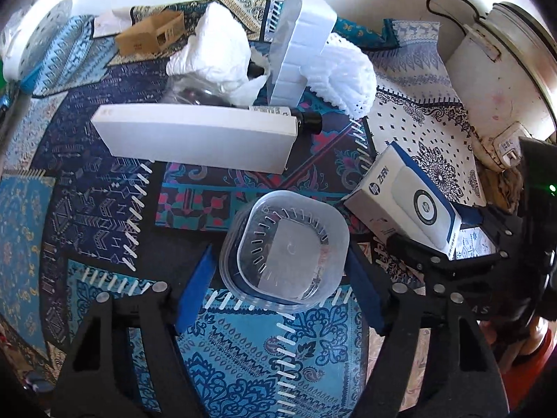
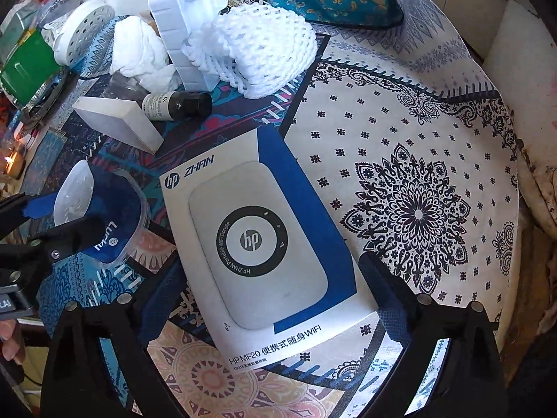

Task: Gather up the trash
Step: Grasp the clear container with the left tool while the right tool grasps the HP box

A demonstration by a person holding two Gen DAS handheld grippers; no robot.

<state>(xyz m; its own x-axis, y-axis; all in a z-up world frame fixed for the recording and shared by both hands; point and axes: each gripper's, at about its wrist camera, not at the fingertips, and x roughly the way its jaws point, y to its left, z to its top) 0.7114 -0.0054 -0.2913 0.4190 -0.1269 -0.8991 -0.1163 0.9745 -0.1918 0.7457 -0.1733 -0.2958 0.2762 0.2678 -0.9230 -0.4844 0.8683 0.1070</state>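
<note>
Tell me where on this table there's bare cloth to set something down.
The white mandala-patterned cloth, right of the HP box and below the foam net, is free. So is the dark blue cloth below the long white box. The back is crowded with the tissue wad, foam tray and dark bottle.

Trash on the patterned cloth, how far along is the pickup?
Nothing looks collected yet. The open left gripper straddles the clear plastic tub; the open right gripper straddles the HP box. Foam netting, tissue and bottle remain.
</note>
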